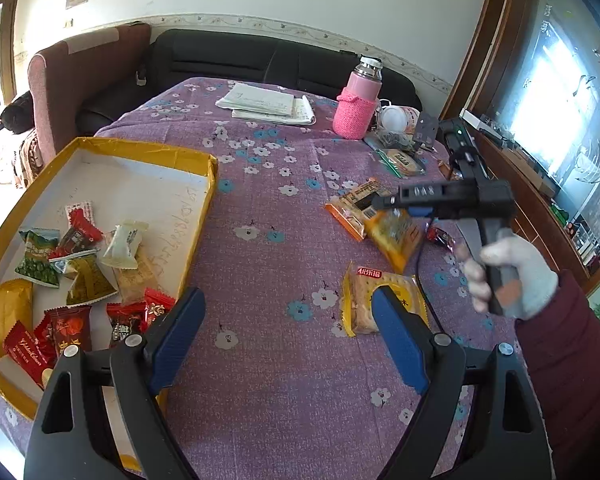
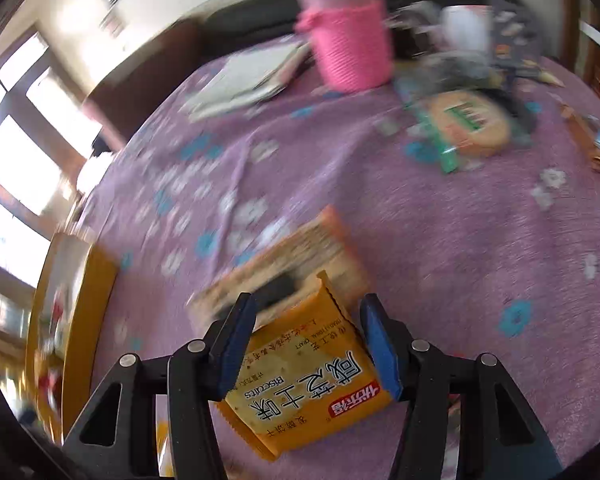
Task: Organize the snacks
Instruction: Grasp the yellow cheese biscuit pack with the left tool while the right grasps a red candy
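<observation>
2 grippers: left gripper [image 1: 288, 330] wide, empty; right gripper [image 2: 308, 340] clamps orange biscuit packet [image 2: 300, 384].

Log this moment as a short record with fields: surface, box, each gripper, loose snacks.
surface: table under purple floral cloth
box: yellow-rimmed box, open, holding wrapped candies
left gripper: open, empty, above the cloth
right gripper: shut on orange biscuit packet, lifted off the cloth
loose snacks: yellow biscuit packet, another orange packet, on the cloth
</observation>
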`<state>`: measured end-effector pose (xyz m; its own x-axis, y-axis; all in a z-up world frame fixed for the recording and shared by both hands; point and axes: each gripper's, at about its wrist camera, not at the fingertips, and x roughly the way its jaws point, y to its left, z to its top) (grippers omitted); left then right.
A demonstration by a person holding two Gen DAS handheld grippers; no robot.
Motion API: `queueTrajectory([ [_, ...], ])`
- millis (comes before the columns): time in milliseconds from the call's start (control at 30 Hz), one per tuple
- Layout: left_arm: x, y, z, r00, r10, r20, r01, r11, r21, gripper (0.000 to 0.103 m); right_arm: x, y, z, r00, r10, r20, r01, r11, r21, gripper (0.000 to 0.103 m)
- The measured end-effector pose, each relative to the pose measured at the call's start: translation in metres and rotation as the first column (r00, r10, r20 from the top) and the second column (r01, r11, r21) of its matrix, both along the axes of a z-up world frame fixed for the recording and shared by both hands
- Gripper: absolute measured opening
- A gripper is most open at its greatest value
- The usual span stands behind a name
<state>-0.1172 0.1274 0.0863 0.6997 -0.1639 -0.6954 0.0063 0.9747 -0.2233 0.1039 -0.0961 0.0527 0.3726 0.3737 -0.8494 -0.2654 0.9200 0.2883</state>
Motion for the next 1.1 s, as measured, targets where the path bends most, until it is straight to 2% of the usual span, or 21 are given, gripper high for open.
queueTrajectory([
  [67, 0.002, -0.003, -0.003, 1.000, -0.015, -0.005, 0.015, 1.000, -0.001, 0.086, -0.015, 0.007, -0.002, 0.993, 0.111, -0.045, -0.110, 0.994, 0.028, 0.054],
  [100, 0.002, -0.004, -0.003, 1.000, -0.024, -0.004, 0.024, 1.000, -0.002, 0.086, -0.023, 0.002, 0.002, 0.991, 0.126, -0.038, -0.124, 0.991, 0.051, 0.054],
  [133, 0.002, -0.005, -0.004, 0.999, -0.036, -0.002, 0.036, 0.999, -0.003, 0.086, -0.029, -0.010, 0.007, 0.994, 0.103, -0.025, -0.101, 0.991, 0.090, 0.055],
  [167, 0.002, -0.007, -0.004, 0.999, -0.051, -0.001, 0.051, 0.999, -0.002, 0.086, -0.033, -0.033, 0.012, 0.999, 0.033, -0.006, -0.032, 0.991, 0.133, 0.058],
  [200, 0.003, -0.008, -0.005, 0.998, -0.062, -0.002, 0.062, 0.998, -0.003, 0.086, -0.036, -0.052, 0.015, 0.999, -0.029, 0.020, 0.027, 0.992, 0.122, 0.061],
  [300, 0.008, -0.015, -0.008, 0.995, -0.102, -0.017, 0.102, 0.994, -0.027, 0.086, -0.047, -0.094, 0.017, 0.979, -0.166, 0.117, 0.169, 0.985, -0.018, 0.065],
  [367, 0.015, -0.022, -0.012, 0.991, -0.132, -0.034, 0.129, 0.989, -0.071, 0.086, -0.049, -0.114, 0.010, 0.972, -0.208, 0.106, 0.210, 0.978, -0.003, 0.065],
  [467, 0.028, -0.038, -0.014, 0.981, -0.187, -0.056, 0.180, 0.977, -0.117, 0.086, -0.047, -0.112, 0.001, 0.977, -0.175, 0.119, 0.180, 0.983, -0.037, 0.065],
  [633, 0.053, -0.076, -0.013, 0.961, -0.261, -0.088, 0.263, 0.965, 0.012, 0.086, -0.046, -0.088, -0.017, 0.985, -0.075, 0.158, 0.091, 0.991, -0.096, 0.070],
  [667, 0.059, -0.081, -0.014, 0.956, -0.275, -0.096, 0.279, 0.960, 0.028, 0.085, -0.048, -0.084, -0.018, 0.985, -0.070, 0.159, 0.090, 0.989, -0.120, 0.069],
  [700, 0.067, -0.089, -0.016, 0.948, -0.298, -0.108, 0.303, 0.952, 0.034, 0.085, -0.052, -0.081, -0.018, 0.982, -0.075, 0.173, 0.103, 0.983, -0.153, 0.060],
  [733, 0.076, -0.095, -0.019, 0.941, -0.316, -0.120, 0.322, 0.946, 0.033, 0.085, -0.057, -0.078, -0.019, 0.979, -0.084, 0.185, 0.118, 0.977, -0.180, 0.042],
  [767, 0.083, -0.100, -0.022, 0.935, -0.331, -0.131, 0.338, 0.941, 0.035, 0.085, -0.061, -0.075, -0.019, 0.976, -0.092, 0.197, 0.132, 0.971, -0.201, 0.032],
  [933, 0.115, -0.137, -0.041, 0.884, -0.426, -0.191, 0.448, 0.889, 0.092, 0.085, -0.081, -0.083, -0.018, 0.969, -0.134, 0.209, 0.166, 0.976, -0.142, 0.028],
  [1100, 0.133, -0.167, -0.064, 0.836, -0.483, -0.261, 0.532, 0.830, 0.166, 0.085, -0.086, -0.100, -0.019, 0.959, -0.189, 0.213, 0.196, 0.980, -0.015, 0.028],
])
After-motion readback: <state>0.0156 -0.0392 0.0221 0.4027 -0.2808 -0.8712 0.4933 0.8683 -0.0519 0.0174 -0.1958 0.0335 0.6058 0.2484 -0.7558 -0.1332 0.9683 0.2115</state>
